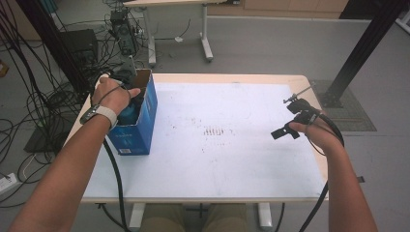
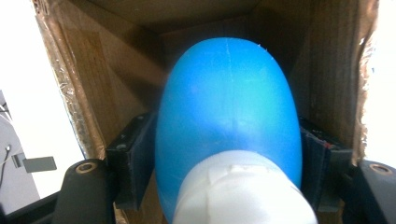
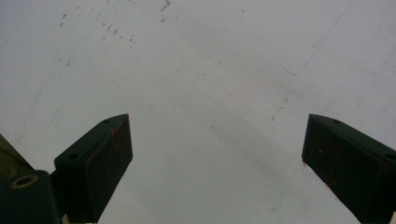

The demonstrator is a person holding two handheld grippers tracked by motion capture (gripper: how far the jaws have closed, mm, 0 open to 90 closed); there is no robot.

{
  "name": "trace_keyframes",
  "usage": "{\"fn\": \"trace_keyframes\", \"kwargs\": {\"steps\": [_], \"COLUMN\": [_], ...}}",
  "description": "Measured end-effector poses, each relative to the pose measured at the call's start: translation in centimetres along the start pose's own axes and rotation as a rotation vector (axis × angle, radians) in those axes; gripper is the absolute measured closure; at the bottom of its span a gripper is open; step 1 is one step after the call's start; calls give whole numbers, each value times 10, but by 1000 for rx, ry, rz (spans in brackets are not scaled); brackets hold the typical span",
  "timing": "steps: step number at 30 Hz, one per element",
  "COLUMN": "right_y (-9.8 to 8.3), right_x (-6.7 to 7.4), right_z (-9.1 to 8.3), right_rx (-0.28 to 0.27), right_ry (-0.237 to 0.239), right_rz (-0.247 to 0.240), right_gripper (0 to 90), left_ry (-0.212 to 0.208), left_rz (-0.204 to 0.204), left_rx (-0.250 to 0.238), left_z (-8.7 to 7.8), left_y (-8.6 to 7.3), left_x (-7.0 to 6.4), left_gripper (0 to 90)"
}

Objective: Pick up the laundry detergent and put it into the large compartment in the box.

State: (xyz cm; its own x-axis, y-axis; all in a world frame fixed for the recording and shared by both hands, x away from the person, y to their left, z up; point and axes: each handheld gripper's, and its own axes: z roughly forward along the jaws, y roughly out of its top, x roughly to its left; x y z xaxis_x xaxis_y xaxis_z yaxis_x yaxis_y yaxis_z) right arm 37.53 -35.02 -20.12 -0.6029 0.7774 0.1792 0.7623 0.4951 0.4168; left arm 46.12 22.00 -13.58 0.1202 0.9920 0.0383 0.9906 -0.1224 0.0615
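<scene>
A blue bottle [image 2: 227, 112] with a white cap [image 2: 243, 191] lies between the jaws of my left gripper [image 2: 227, 140], inside an open cardboard box [image 2: 84, 84]. Both black pads [image 2: 137, 158] sit tight against the bottle's sides with no gap showing. From above, my left hand and left gripper [image 1: 129, 99] reach down into the blue box [image 1: 138, 128] at the table's left edge. My right gripper [image 1: 286, 126] hovers over the table's right side. Its jaws stand wide apart in the right gripper view [image 3: 217, 140], with nothing but bare tabletop between them.
The white table [image 1: 227, 159] has faint dark specks near its middle. Cables, equipment and a black post crowd the floor to the left of the table. Another black post stands at the far right, and a second table stands behind.
</scene>
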Motion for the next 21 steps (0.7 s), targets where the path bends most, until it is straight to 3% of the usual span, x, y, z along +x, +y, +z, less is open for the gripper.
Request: {"fn": "trace_keyframes", "kwargs": {"steps": [21], "right_y": [0], "right_x": [4], "right_z": [-3], "right_rx": [-9], "right_ry": [-2], "right_rz": [1], "right_gripper": [83], "left_ry": [-6], "left_rz": [17], "left_rx": [-14], "left_z": [-8], "left_y": [-5], "left_x": [3], "left_gripper": [260]}}
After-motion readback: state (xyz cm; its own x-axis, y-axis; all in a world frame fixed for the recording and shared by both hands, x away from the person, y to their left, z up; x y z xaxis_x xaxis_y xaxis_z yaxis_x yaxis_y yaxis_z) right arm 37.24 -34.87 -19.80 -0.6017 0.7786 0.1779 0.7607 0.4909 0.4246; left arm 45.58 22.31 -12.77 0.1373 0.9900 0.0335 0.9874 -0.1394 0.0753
